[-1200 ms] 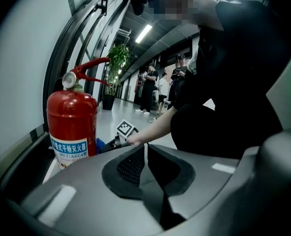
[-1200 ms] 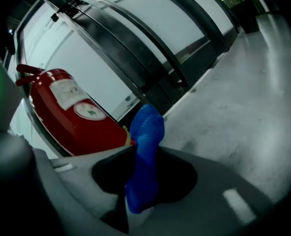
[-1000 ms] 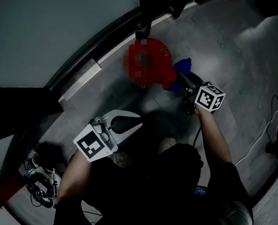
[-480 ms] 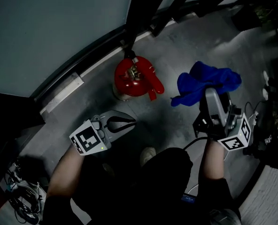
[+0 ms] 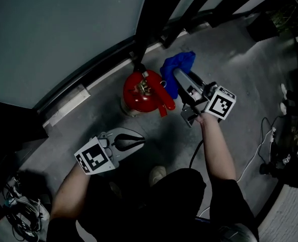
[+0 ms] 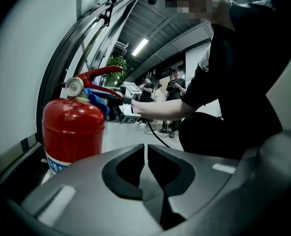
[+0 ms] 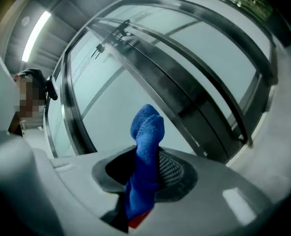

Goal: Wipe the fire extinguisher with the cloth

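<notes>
Cloth (image 5: pixel 178 67) back beside extinguisher (image 5: pixel 141 92), grey floor (image 5: pixel 229 49)

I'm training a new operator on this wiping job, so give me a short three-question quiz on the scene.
1. True or false: the left gripper is shut and empty.
2. What does the right gripper hold? A) blue cloth B) red hose C) nothing
3. Fill in: the fire extinguisher stands upright on the ____.
Key: 1 true; 2 A; 3 floor.
</notes>
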The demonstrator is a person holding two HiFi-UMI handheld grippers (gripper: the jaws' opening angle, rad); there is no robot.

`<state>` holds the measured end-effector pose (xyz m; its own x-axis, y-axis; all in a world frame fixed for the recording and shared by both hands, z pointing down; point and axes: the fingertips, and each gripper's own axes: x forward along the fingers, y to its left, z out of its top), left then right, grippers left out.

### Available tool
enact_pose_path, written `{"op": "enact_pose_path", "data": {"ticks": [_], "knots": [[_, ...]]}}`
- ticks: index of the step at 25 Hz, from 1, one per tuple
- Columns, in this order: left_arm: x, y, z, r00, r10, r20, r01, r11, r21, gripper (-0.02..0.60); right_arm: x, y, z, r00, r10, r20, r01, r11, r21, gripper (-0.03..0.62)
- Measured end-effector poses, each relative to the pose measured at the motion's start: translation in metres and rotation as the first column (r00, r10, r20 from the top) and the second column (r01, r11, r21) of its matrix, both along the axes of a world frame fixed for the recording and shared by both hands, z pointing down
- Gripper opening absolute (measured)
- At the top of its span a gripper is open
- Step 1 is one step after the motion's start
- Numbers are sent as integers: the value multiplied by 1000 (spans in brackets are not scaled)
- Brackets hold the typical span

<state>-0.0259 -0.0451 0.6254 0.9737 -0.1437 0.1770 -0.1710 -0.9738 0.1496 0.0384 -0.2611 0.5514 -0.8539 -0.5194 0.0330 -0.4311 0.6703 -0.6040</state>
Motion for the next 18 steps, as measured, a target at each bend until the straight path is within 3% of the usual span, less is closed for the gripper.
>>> {"op": "enact_pose_path", "data": {"ticks": [4,9,18], "knots": [[-3,0,0,1000,-18,16,18,1000,-2,29,-20,-15,21,999,-47,22,48,998,-27,107],[-7,3,7,999,-30,44,31,999,-27,29,-34,-29,43,996,-61,-66,60,998,-26,107],[5,1,13,999,-19,51,21,999,-45,29,-39,-39,88,996,-85,-33,82,992,-97,107]]}}
